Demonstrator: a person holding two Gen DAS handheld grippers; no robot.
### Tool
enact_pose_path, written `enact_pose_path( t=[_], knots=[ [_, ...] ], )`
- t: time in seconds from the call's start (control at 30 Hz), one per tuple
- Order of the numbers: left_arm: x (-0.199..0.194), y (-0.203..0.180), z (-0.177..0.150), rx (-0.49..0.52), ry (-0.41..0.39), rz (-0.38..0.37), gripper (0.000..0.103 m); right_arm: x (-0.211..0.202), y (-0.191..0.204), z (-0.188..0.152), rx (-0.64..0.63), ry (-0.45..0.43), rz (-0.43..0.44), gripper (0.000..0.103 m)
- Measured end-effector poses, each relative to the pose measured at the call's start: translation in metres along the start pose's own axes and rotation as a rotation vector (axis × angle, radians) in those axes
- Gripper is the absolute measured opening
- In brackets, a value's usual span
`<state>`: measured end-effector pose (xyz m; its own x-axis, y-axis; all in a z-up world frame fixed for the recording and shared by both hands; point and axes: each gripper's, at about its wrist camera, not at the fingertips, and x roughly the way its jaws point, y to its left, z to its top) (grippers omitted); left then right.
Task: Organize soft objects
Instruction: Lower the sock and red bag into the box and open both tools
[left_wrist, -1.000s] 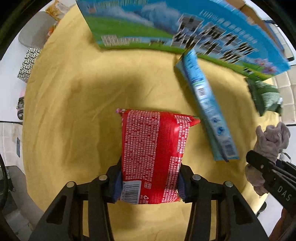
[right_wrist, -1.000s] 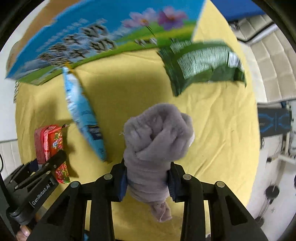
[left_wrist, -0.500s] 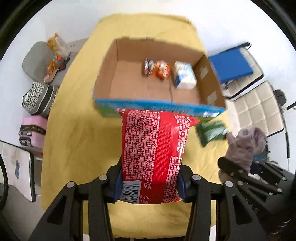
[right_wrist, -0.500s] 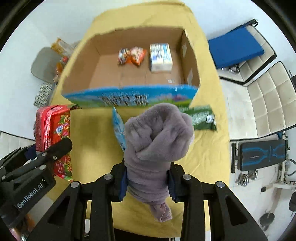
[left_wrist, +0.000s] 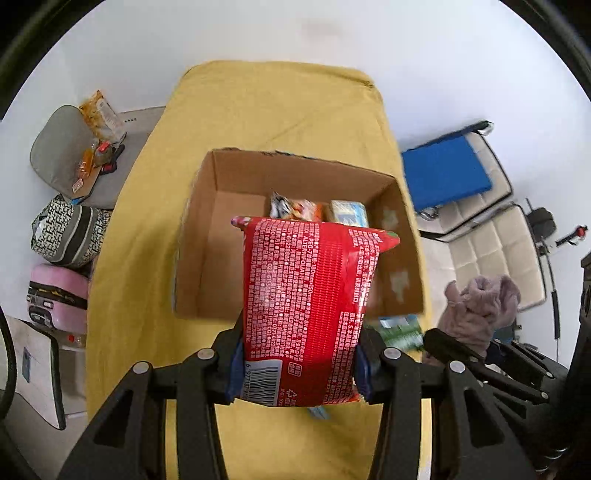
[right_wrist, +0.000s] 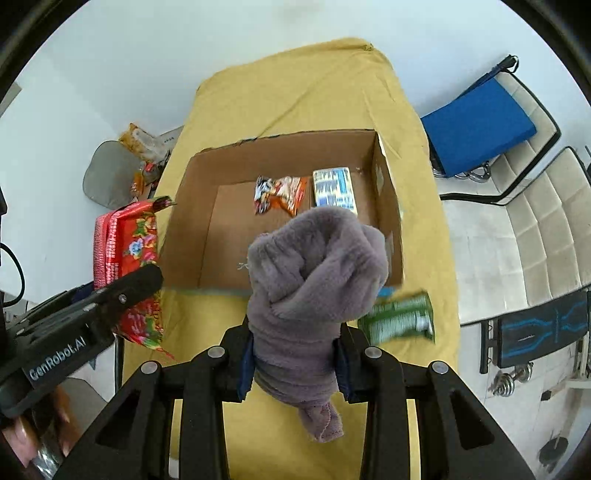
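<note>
My left gripper (left_wrist: 297, 363) is shut on a red snack packet (left_wrist: 310, 306) and holds it high above the near side of an open cardboard box (left_wrist: 207, 258). My right gripper (right_wrist: 295, 363) is shut on a rolled grey plush cloth (right_wrist: 314, 291), also high over the box's (right_wrist: 188, 221) near wall. The red packet (right_wrist: 125, 258) shows at the left of the right wrist view, and the grey cloth (left_wrist: 480, 310) at the right of the left wrist view. The box holds an orange snack bag (right_wrist: 280, 192) and a small blue-white carton (right_wrist: 332, 188).
The box sits on a table with a yellow cloth (left_wrist: 147, 221). A green packet (right_wrist: 400, 319) and part of a blue packet (right_wrist: 384, 293) lie by the box's near right corner. Bags and a grey chair (left_wrist: 62, 147) stand left; white chairs (right_wrist: 535, 229) stand right.
Both grippers have risen well above the table with their loads. The view went from close on the tablecloth and box wall to looking down into the open box.
</note>
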<state>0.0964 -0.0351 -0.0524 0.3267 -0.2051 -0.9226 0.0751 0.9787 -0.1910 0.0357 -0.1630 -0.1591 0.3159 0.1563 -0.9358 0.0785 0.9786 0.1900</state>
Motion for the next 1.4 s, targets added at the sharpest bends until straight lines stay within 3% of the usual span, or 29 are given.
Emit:
enact_pose_path(
  t=[0.3, 0.53, 0.7, 0.83, 1.03, 1.3, 1.4],
  knots=[
    [0.115, 0.035, 0.074, -0.068, 0.143, 0.067, 0.043, 0.13, -0.025, 0.065, -0.006, 0.105, -0.07, 0.037],
    [0.201, 0.056, 0.098, -0.089, 0.256, 0.088, 0.044, 0.211, -0.043, 0.062, 0.001, 0.215, -0.105, 0.037],
    [0.242, 0.061, 0.106, -0.075, 0.303, 0.106, 0.044, 0.241, -0.047, 0.058, 0.005, 0.27, -0.13, 0.037],
    [0.259, 0.064, 0.113, -0.072, 0.318, 0.129, 0.044, 0.261, -0.051, 0.058, 0.014, 0.314, -0.158, 0.038],
    [0.268, 0.062, 0.113, -0.069, 0.34, 0.146, 0.045, 0.264, -0.051, 0.06, 0.039, 0.313, -0.152, 0.041],
    [0.237, 0.059, 0.103, -0.09, 0.31, 0.119, 0.048, 0.253, -0.042, 0.066, 0.049, 0.288, -0.137, 0.055],
    [0.219, 0.055, 0.096, -0.081, 0.279, 0.125, 0.056, 0.242, -0.039, 0.067, 0.051, 0.269, -0.117, 0.062]
  ],
)
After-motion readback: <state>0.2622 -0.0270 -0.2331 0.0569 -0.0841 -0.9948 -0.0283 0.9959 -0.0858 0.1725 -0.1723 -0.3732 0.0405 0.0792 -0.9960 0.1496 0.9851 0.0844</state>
